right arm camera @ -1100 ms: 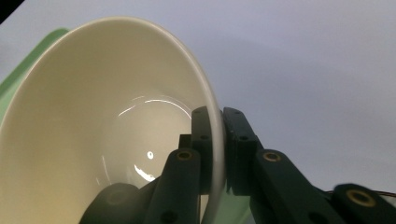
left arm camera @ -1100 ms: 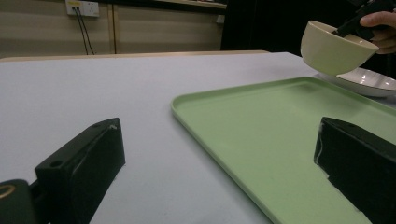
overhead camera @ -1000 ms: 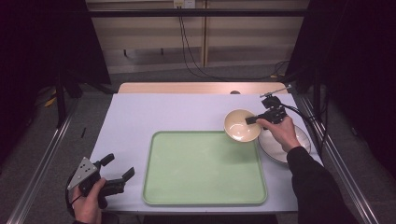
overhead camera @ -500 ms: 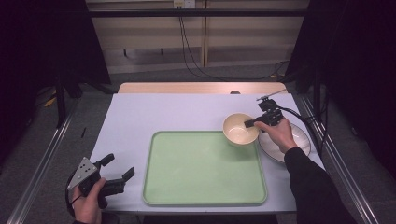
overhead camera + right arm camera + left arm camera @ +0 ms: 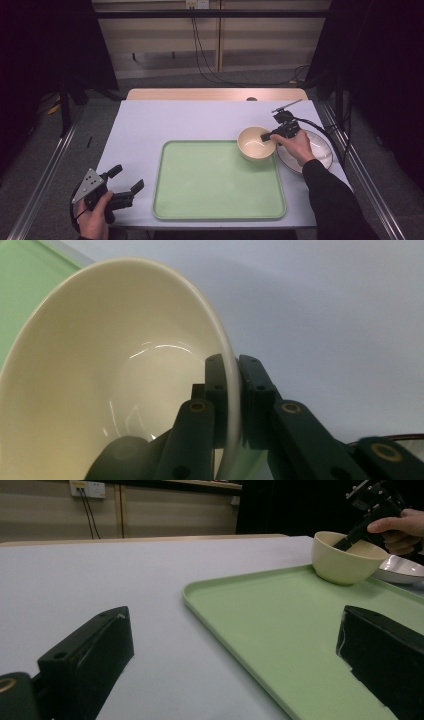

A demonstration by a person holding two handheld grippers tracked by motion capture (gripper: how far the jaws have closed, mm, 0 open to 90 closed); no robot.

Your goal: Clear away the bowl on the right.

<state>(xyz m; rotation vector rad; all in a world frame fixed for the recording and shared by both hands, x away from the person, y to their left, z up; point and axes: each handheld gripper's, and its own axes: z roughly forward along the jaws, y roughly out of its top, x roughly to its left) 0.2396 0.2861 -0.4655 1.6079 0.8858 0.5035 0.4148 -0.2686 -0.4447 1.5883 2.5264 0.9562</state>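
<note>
Moved: we see the bowl [image 5: 256, 143] carried by the right gripper [image 5: 270, 134] lower and nearer the tray [image 5: 220, 200] than a second ago; it now sits at the tray's far right corner. The left gripper [image 5: 125, 188] has kept its place.
Around: we note a white plate [image 5: 320, 150] just right of the bowl, partly under the person's right hand [image 5: 299, 147]. The tray's green surface lies bare, and nothing stands between bowl and tray.
Bowl: cream, glossy, round and deep, upright, with nothing inside that we can see.
Bowl and right gripper: its jaws are clamped on the bowl's right rim, one inside the wall and one outside.
Left gripper: we find its jaws spread apart, holding nothing, low at the table's [image 5: 150, 125] near left edge, well apart from the bowl.
</note>
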